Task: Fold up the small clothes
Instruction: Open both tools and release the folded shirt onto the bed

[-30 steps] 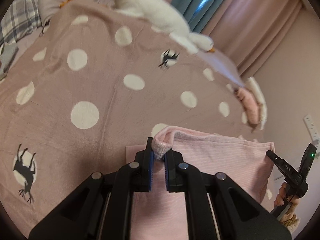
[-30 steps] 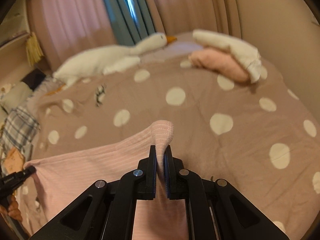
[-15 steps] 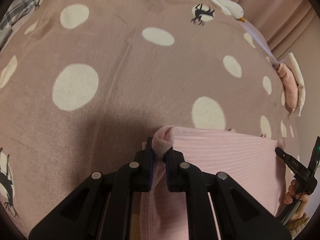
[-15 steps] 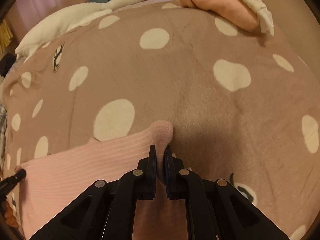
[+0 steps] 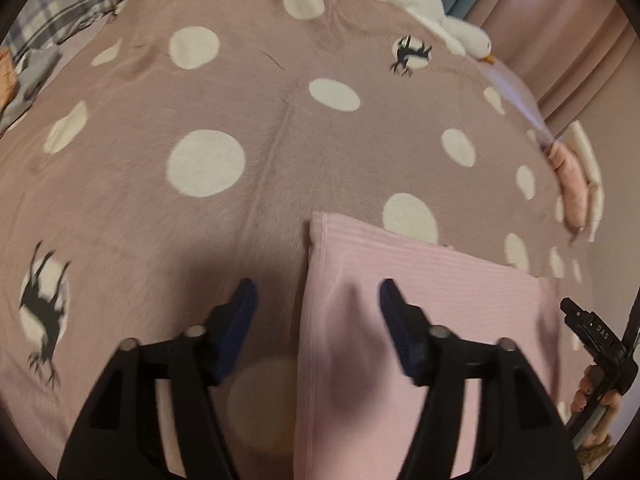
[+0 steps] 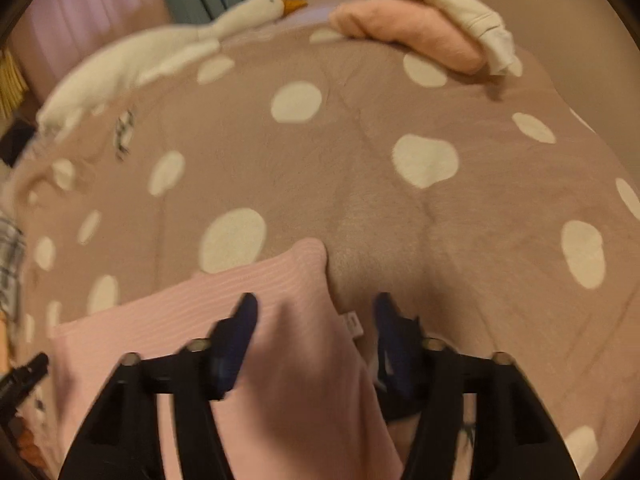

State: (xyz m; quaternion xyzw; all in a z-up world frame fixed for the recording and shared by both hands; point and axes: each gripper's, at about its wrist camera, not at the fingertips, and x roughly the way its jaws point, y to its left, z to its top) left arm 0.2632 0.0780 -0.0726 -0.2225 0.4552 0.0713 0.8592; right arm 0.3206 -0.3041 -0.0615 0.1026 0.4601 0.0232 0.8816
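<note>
The pink ribbed garment (image 5: 420, 300) lies flat on the plush mauve blanket (image 5: 240, 100) with cream round dots. The left gripper (image 5: 316, 300) has its jaws wide apart and holds nothing; the straight left edge of the garment lies between its blue pads (image 5: 240, 308). The right gripper (image 6: 314, 308) is also spread wide and empty, above the rounded right corner of the garment, where a small white label (image 6: 352, 322) shows. A white goose plush (image 6: 160, 56) and folded pink and cream clothes (image 6: 420, 32) rest at the far edge.
</note>
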